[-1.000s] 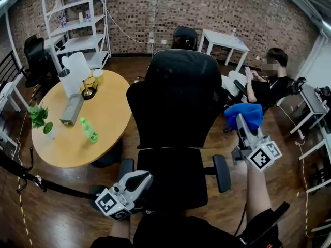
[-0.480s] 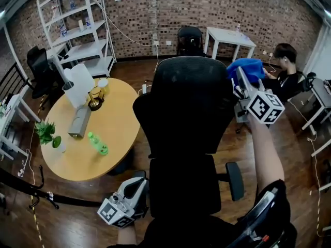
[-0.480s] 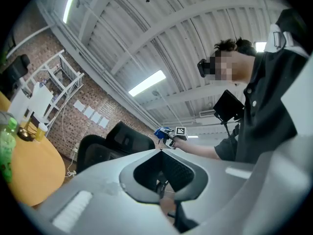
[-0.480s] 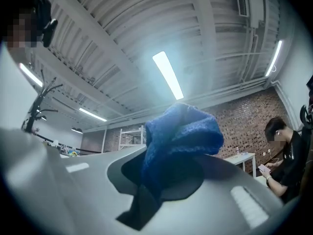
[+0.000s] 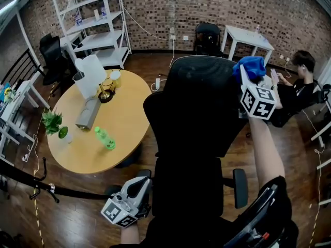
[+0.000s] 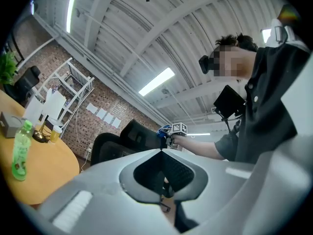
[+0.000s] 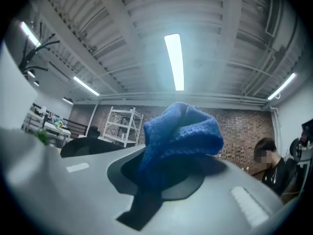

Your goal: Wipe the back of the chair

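Two grippers in play. Round table point(image 5: 121, 130) sits at far left and is not involved. Left gripper point(image 5: 137, 186) hangs low beside the seat, jaws together on nothing, likely parked clear of the work. Chair back point(image 5: 199, 107) stands upright at centre. Right gripper point(image 5: 242, 72) is raised at its upper right edge, clamped on the blue cloth point(image 5: 252, 66). The cloth is bunched past the tips, presumably as a wiping pad. Contact with the chair back: cannot tell.

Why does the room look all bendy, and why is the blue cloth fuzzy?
Head view: the wide lens bows the brick wall and white shelf near the edges. Right gripper view: the blue cloth sits close to the camera and looks soft, and the ceiling light glows hazily. Left gripper view: corners go dark.
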